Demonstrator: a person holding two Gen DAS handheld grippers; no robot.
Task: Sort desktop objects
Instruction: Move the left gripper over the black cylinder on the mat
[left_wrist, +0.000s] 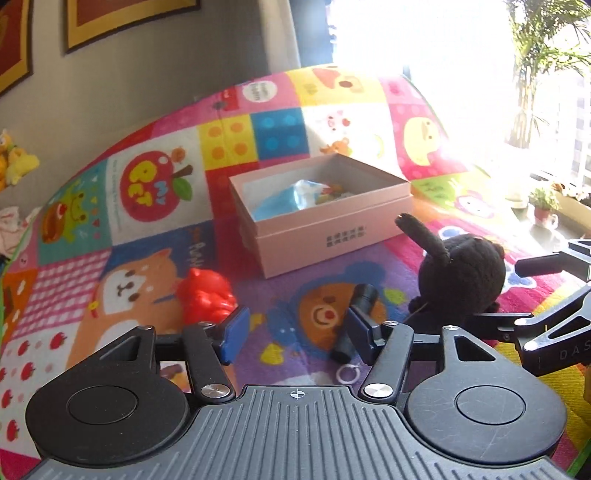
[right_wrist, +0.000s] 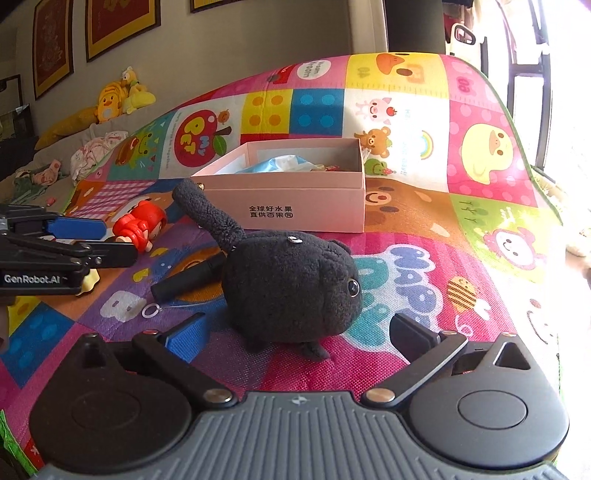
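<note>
Desktop objects lay scattered on a colourful cartoon play mat (right_wrist: 480, 155). Black plush cat (right_wrist: 291, 284) sat upright on the mat, tail (right_wrist: 210, 214) sticking up, directly in front of the right gripper (right_wrist: 299, 336). R jaws stood wide apart, one on each side of the plush's rear, pads not pressing it; blue pad (right_wrist: 186, 334) on the left, dark finger on the right.

Left gripper (left_wrist: 295, 334) hovered over the mat w/ jaws about half open, nothing between the blue pads (left_wrist: 236, 328). Black cylinder (left_wrist: 360, 317), marker-like, lay on the mat just beyond and partly behind the L gripper's right-hand finger; small white ring (left_wrist: 347, 374) lay near its lower end. In the right wrist view the same cylinder lay beside the plush, on its left.

Red toy figure (left_wrist: 207, 301) lay on the mat, just beyond the L gripper's left-hand finger, apart from it. Pink open box (left_wrist: 325, 221) sat farther back, mid-mat, w/ a blue-white packet (left_wrist: 291, 197) and a few small colourful bits inside; can't tell what those were. Plush, cylinder and red figure all sat outside the box.
</note>
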